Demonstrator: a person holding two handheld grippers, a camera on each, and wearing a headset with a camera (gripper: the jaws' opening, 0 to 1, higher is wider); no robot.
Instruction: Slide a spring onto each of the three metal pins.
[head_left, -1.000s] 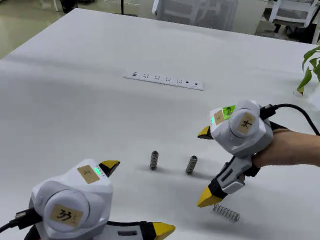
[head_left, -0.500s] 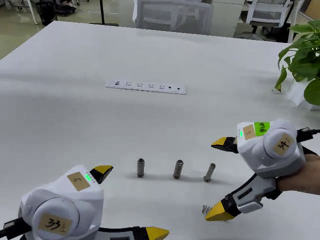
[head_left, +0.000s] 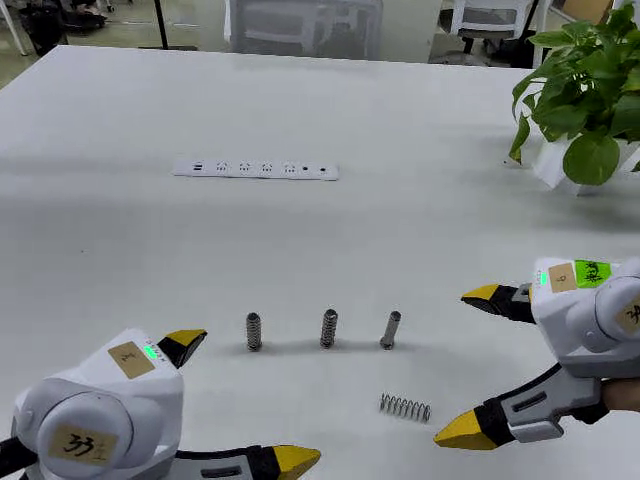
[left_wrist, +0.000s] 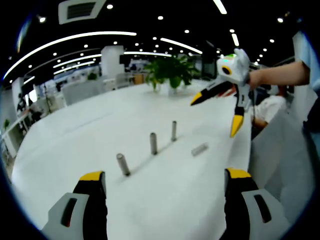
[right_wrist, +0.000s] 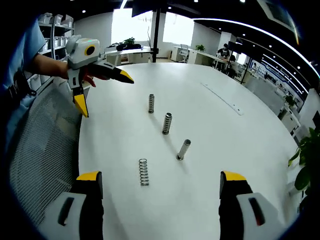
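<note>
Closest to me, low on the left, the left gripper (head_left: 240, 400) hovers above the desk (head_left: 120, 260). Its jaws are spread wide, holding nothing and touching nothing. Over on the right, the right gripper (head_left: 470, 362) is in the same state: jaws gaping, nothing between them, and clear of the desk as far as I can judge. Just beside its lower jaw tip, a little towards the middle, the spring (head_left: 405, 407) lies loose on its side on the desk, touching neither gripper. In the right gripper view it sits ahead of the jaws, nearer one jaw than the other.

Just past it the three pins stand upright in a row. The left pin (head_left: 254, 331) and the middle pin (head_left: 329, 328) each already carry a spring. The right pin (head_left: 390, 329) is bare, and the loose spring lies near it but apart. So I read this as the last of three fittings, with the pick-up not yet begun.

The next move, I think, falls to the right gripper. It should bring its jaws down either side of the spring and close lightly, so the coils don't squash or skip away. Then it should stand the spring upright, line its bore over the bare pin and lower it.

Further off lie a power strip (head_left: 255, 169) and, far right, a plant (head_left: 580, 90), both well clear.
</note>
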